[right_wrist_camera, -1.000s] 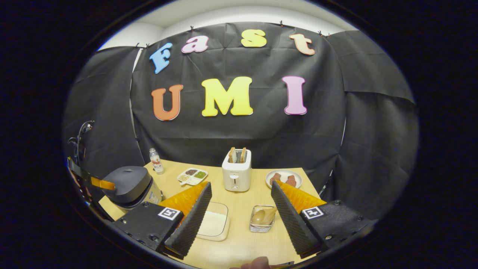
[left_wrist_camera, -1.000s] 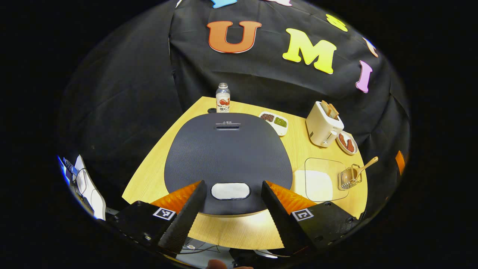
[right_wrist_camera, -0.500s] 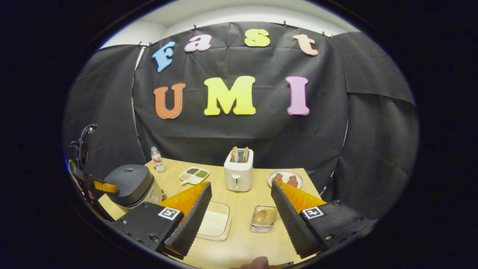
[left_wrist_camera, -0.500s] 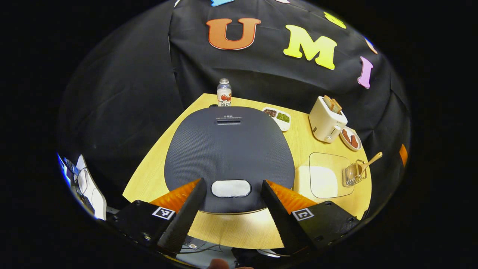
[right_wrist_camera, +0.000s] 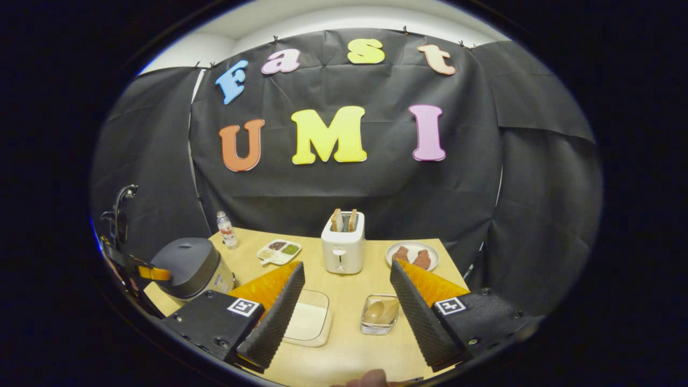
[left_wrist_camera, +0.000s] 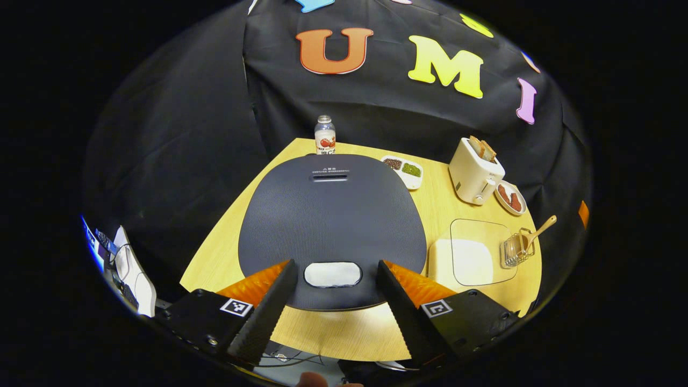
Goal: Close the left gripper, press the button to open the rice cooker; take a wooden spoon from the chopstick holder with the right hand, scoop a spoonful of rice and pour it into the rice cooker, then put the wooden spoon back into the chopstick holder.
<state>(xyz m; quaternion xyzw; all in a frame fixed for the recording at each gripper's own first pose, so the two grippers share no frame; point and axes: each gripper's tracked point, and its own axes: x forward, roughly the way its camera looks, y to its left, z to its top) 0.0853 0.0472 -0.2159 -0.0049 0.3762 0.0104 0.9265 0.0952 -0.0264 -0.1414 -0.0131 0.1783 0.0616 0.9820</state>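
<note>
Bystanders on the wooden bench

A white toaster [right_wrist_camera: 342,249] stood near the back edge with two slices of bread [right_wrist_camera: 344,220] upright in its slots. To its right lay a plate [right_wrist_camera: 412,255] bearing brown pieces of food. To its left sat a divided tray [right_wrist_camera: 278,251] of dark and green grains, and farther left, near the black cloth, a small bottle [right_wrist_camera: 226,230] stood upright.

Print on the rice cooker [left_wrist_camera: 330,220] and bottle [left_wrist_camera: 324,139] is too small to read.
</note>
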